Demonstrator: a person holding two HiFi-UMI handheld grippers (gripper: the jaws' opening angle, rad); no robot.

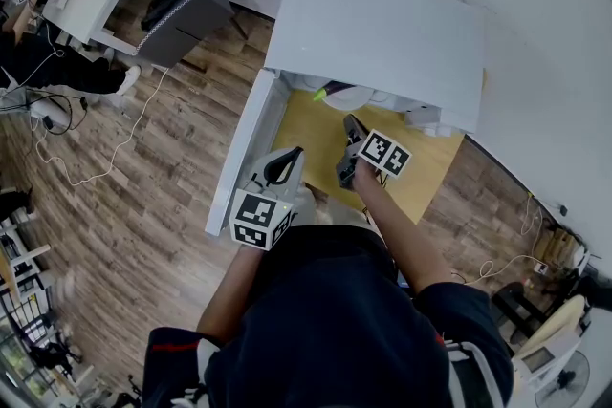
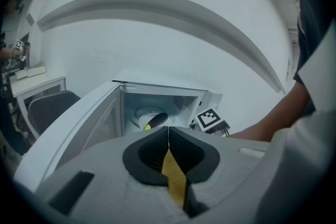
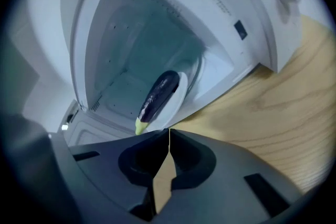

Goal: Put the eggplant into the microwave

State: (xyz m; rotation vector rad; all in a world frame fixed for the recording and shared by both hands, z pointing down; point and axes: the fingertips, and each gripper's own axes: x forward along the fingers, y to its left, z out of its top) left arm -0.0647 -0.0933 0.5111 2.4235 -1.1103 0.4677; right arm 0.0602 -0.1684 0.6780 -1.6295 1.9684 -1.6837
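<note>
pulling the right gripper (image 3: 168, 131) straight back, slow and level, looks like the best thing to do now, because the job looks almost done. the eggplant (image 3: 157, 97) already lies inside the microwave (image 1: 382, 33), on the white plate (image 3: 177, 93). its green end points out at the open front and its dark purple body leans back into the box.

the right gripper is just in front of the opening, low and near the green end, and i think it should not bump that end or the plate as it goes. a bump could roll the eggplant off the plate. the green end sits close to the front edge. so if the door (image 1: 239, 158) gets closed, it is good to check first that the end is all the way in.

the right gripper's two jaws are pressed together with nothing between them. it is not touching the eggplant. only the wooden table (image 3: 283, 113) shows through the thin gap behind the jaws.

the left gripper (image 2: 168, 128) is pressed closed too, and it holds nothing. it waits farther back, by the open door, looking in at the eggplant from the front. the door swings out on that side, so this gripper looks best placed to push it closed.
</note>
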